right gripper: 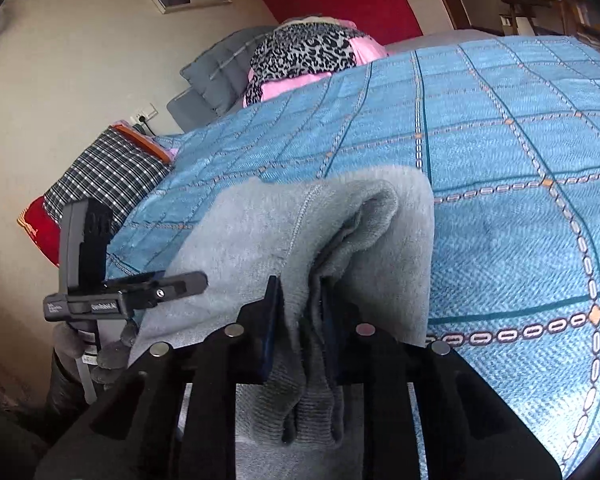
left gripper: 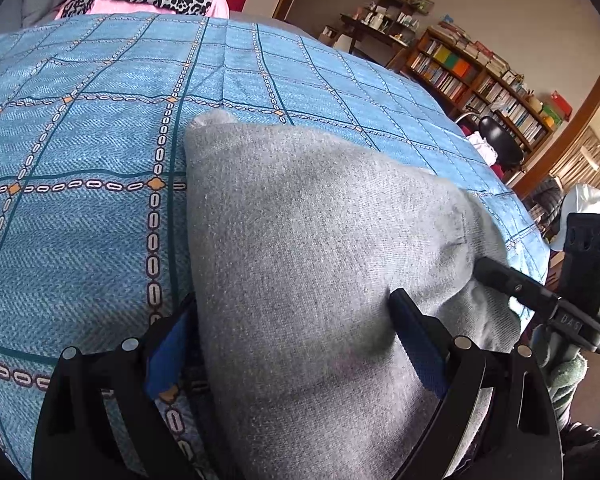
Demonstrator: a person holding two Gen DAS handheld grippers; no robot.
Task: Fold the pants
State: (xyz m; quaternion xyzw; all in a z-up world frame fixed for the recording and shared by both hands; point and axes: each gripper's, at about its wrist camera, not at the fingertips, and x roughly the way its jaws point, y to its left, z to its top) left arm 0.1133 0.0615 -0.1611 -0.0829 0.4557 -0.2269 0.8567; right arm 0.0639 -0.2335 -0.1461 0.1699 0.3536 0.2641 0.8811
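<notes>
Grey pants (left gripper: 300,220) lie folded in a thick bundle on the blue checked bedspread (left gripper: 80,140). My left gripper (left gripper: 290,304) stands wide, one finger on each side of the bundle's near end. Its left pad is clear of the cloth, so it is open. In the right wrist view my right gripper (right gripper: 300,312) is shut on a bunched edge of the pants (right gripper: 300,216), which hang down between its blue pads. The right gripper (left gripper: 488,268) also shows at the bundle's right edge in the left wrist view. The left gripper (right gripper: 180,282) reaches the cloth's left side, in a gloved hand (right gripper: 112,356).
At the head of the bed lie a leopard-print and pink pile (right gripper: 308,52) and grey pillows (right gripper: 220,68). A checked cloth (right gripper: 108,172) sits off the bed's left edge. A bookshelf (left gripper: 480,76) and a black chair (left gripper: 500,140) stand beyond the right side.
</notes>
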